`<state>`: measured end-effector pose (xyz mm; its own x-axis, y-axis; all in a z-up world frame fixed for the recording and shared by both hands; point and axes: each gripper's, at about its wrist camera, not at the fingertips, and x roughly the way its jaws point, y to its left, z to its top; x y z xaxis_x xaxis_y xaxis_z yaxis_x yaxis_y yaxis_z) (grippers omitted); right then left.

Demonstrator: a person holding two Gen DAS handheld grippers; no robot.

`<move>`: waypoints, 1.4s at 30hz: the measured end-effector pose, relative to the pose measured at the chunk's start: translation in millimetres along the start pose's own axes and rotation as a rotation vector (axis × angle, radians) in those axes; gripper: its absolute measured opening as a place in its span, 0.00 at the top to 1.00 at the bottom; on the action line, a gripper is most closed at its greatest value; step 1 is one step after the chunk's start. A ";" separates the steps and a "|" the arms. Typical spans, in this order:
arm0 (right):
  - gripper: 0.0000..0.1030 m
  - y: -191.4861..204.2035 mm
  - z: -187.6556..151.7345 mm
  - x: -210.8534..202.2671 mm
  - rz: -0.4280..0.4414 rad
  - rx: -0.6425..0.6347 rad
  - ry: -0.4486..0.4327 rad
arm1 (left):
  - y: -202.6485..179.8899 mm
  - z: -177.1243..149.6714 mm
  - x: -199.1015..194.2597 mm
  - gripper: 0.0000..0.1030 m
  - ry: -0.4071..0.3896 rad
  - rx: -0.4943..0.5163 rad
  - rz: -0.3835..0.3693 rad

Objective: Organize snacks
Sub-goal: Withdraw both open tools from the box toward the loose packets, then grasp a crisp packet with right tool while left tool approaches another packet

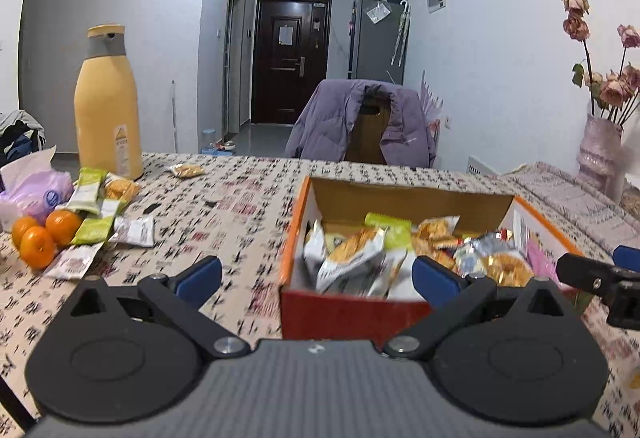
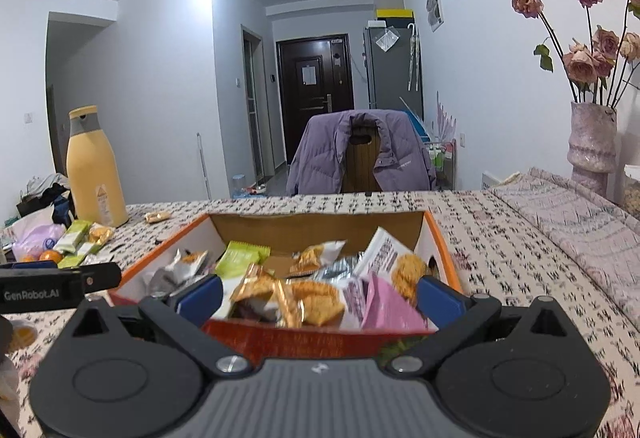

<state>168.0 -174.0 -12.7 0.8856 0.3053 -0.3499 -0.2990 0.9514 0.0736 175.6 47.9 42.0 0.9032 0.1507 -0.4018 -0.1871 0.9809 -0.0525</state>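
A cardboard box [image 1: 298,218] with an orange rim stands on the patterned tablecloth, filled with mixed snack packets [image 1: 360,254]. My left gripper [image 1: 318,278] hovers open at the box's near left corner, with nothing between its fingers. Loose snacks lie at the table's left: green packets [image 1: 94,228], a white packet [image 1: 134,230], a cracker packet [image 1: 120,188], and a small one [image 1: 186,170] farther back. In the right wrist view the same box [image 2: 440,238] sits straight ahead, and my right gripper [image 2: 320,298] is open over its near edge. The left gripper [image 2: 60,284] shows at the left.
Three oranges [image 1: 40,238], a purple bag with tissues [image 1: 36,190] and a tall yellow bottle [image 1: 108,106] stand at the left. A vase of dried roses [image 2: 592,146] is at the right. A chair with a purple jacket [image 2: 360,158] stands behind the table's far edge.
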 end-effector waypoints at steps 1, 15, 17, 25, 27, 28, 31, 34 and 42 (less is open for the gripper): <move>0.00 1.1 -2.9 -2.2 0.000 -0.001 0.006 | 1.3 -3.4 -1.9 0.00 0.006 0.003 0.000; 0.00 15.6 -37.4 -12.0 0.017 -0.007 0.108 | 30.9 -44.0 -9.6 0.00 0.083 0.023 -0.008; 0.00 18.5 -39.7 -9.7 0.022 0.001 0.126 | 36.4 -46.8 -7.6 0.00 0.087 0.008 -0.013; 0.00 33.6 -43.2 -5.6 0.029 -0.025 0.159 | 45.6 -55.4 0.6 0.00 0.125 -0.029 -0.054; 0.00 37.4 -44.1 -3.1 0.027 -0.036 0.172 | 46.3 -57.0 0.4 0.00 0.125 -0.033 -0.063; 0.00 40.2 -44.5 -1.0 0.025 -0.043 0.179 | 46.2 -57.1 0.2 0.00 0.125 -0.033 -0.065; 0.00 48.6 -44.1 5.9 0.023 -0.063 0.196 | 45.7 -57.7 -0.3 0.00 0.121 -0.031 -0.066; 0.00 56.4 -40.9 14.8 0.032 -0.073 0.214 | 44.6 -58.4 -0.6 0.00 0.118 -0.024 -0.054; 0.16 74.0 -34.7 45.9 0.055 -0.092 0.275 | 51.9 -57.8 0.6 0.00 0.116 -0.066 -0.013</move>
<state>174.3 -90.9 -55.7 0.7417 0.3222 -0.5883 -0.3856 0.9225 0.0191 144.1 91.8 -13.8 0.8558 0.1190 -0.5035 -0.2039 0.9720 -0.1169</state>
